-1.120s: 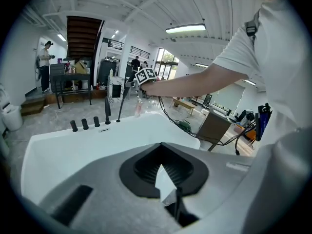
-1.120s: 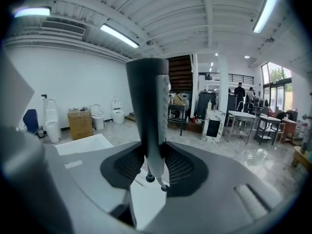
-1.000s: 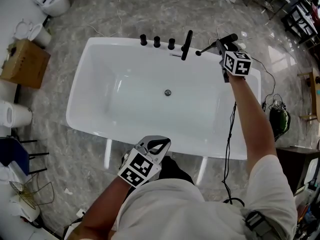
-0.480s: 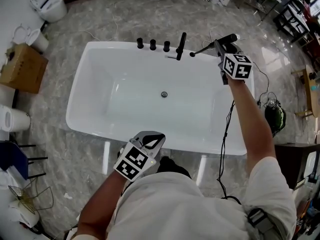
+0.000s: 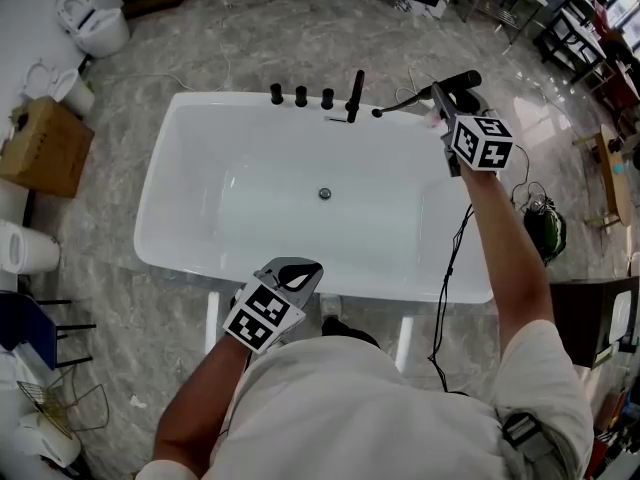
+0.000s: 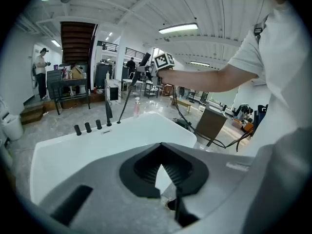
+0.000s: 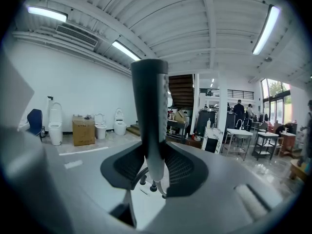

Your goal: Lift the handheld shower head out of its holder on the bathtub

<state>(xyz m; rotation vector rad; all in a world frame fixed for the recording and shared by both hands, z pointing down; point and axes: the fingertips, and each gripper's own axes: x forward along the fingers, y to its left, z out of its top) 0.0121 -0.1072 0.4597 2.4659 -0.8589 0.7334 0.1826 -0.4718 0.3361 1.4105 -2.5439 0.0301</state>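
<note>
The white bathtub (image 5: 180,218) fills the middle of the head view. My right gripper (image 5: 446,100) is shut on the black handheld shower head (image 5: 458,80) and holds it in the air above the tub's far right corner. A thin black hose (image 5: 405,101) runs from it down to the rim beside the spout (image 5: 354,94). In the right gripper view the shower head's handle (image 7: 151,106) stands upright between the pads (image 7: 130,165). My left gripper (image 5: 298,269) hovers at the tub's near rim, jaws together and empty; its own view shows the raised shower head (image 6: 145,60).
Three black knobs (image 5: 300,95) stand left of the spout on the far rim. A black cable (image 5: 455,258) hangs along the tub's right side. A cardboard box (image 5: 40,148) and toilets (image 5: 95,18) stand at the left. Tables crowd the top right.
My right gripper has risen with the shower head, drawing it away from the tub's rim, and the hose now stretches longer. The left gripper has drifted slightly left.
</note>
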